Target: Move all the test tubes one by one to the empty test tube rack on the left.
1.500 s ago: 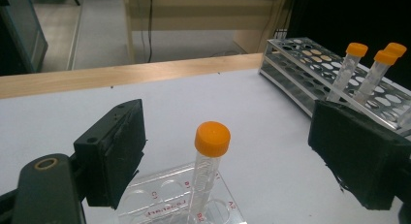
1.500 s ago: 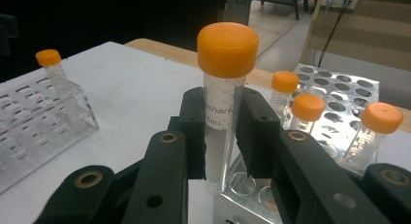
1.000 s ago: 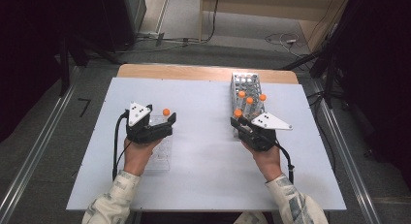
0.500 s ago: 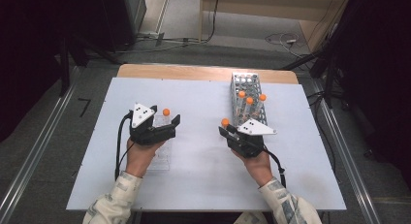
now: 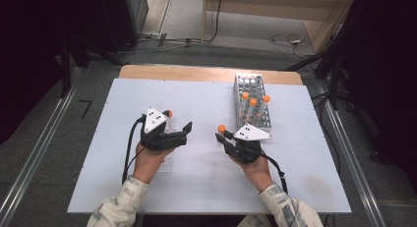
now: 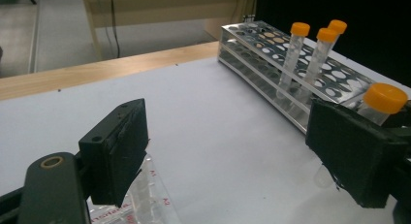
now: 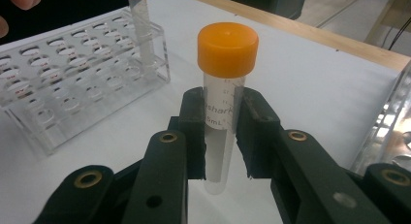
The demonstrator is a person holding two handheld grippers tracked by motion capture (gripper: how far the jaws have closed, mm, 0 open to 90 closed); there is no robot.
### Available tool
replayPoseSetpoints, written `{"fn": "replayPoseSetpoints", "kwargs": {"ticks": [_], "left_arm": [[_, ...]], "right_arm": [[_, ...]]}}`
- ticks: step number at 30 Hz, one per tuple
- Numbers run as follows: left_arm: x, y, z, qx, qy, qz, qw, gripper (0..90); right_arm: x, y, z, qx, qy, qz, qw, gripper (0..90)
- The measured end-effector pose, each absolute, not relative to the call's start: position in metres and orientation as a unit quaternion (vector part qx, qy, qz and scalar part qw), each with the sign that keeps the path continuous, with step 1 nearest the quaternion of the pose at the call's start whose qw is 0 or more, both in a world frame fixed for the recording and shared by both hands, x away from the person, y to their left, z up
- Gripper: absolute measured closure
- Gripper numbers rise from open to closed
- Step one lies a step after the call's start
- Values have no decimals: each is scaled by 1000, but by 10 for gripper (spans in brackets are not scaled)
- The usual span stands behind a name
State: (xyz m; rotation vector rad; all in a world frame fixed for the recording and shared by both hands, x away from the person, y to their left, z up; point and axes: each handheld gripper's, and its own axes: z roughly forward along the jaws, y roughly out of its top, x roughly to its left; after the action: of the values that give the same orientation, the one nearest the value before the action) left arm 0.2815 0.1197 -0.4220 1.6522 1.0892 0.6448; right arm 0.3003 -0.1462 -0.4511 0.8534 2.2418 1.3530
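My right gripper (image 5: 223, 135) (image 7: 220, 124) is shut on a clear tube with an orange cap (image 5: 222, 128) (image 7: 227, 49) and holds it upright just above the white table, left of the metal rack (image 5: 248, 84) (image 6: 252, 54). Three more orange-capped tubes (image 5: 253, 103) (image 6: 315, 44) stand in that rack. My left gripper (image 5: 183, 132) (image 6: 237, 151) is open and holds nothing, its jaws pointing right toward the held tube (image 6: 385, 98). It hovers over a clear plastic rack (image 5: 164, 160) (image 7: 72, 88) with one orange-capped tube (image 5: 169, 114) (image 7: 140, 25) standing in it.
The white tabletop (image 5: 196, 99) has bare room between the two racks and along the front. A wooden strip (image 5: 206, 73) runs along the far edge. Cables trail from both grippers toward the person's sleeves.
My right gripper has carried the tube left and slightly down, away from the metal rack toward the table's middle. The left gripper has barely moved.
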Motion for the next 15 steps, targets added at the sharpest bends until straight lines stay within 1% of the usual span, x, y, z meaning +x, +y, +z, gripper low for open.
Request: {"fn": "replayPoseSetpoints", "kwargs": {"ticks": [8,13,15], "left_arm": [[275,102,-422,705,418,248,516,223],[271,88,-427,722,394,232,519,287],[270,84,-429,729,387,220,519,328]], "right_arm": [[296,-137,-456,294,804,482,186,709],[294,-131,-459,289,811,477,178,709],[294,-128,-461,283,813,477,176,710]]}}
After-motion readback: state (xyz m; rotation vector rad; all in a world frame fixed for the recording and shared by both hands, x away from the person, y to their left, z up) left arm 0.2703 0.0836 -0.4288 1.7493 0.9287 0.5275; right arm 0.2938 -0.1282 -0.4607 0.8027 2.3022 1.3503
